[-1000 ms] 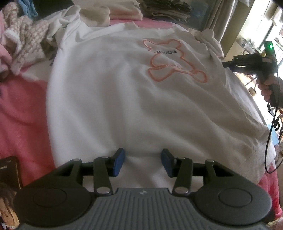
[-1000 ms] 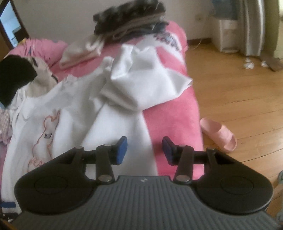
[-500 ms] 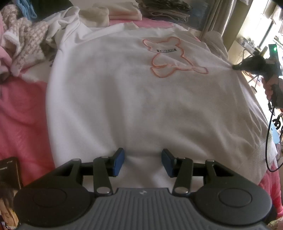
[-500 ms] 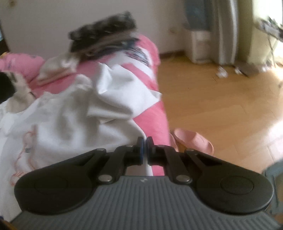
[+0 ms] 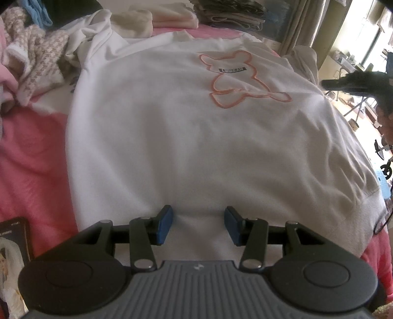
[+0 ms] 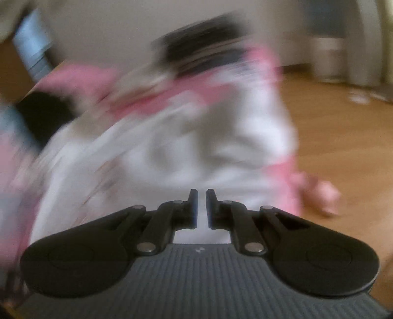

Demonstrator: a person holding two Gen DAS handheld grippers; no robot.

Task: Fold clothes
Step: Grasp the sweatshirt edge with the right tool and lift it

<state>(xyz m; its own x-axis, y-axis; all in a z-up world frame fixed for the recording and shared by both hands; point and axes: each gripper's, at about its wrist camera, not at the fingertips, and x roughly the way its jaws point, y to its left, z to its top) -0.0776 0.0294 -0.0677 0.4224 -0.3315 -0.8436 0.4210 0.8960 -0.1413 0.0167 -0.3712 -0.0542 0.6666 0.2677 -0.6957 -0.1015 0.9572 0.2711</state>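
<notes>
Looking fwd, we had shirt [image 5: 186, 137] lying lengthwise ahead of left hand-held gripper [image 5: 197, 225], gaping, empty; right hand-held gripper [image 6: 201, 208] at its side edge, nearly closed, grip unclear w/ blur.

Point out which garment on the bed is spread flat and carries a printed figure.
The white sweatshirt ahead of the left tool: it lies flat with an orange bear outline. The checked knit and the beige folded pieces have neither.

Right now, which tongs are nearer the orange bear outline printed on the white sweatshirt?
Probably right. The right tongs hover by the sweatshirt edge, just beyond the bear outline. The left tongs sit open at the hem, farther away.
</notes>
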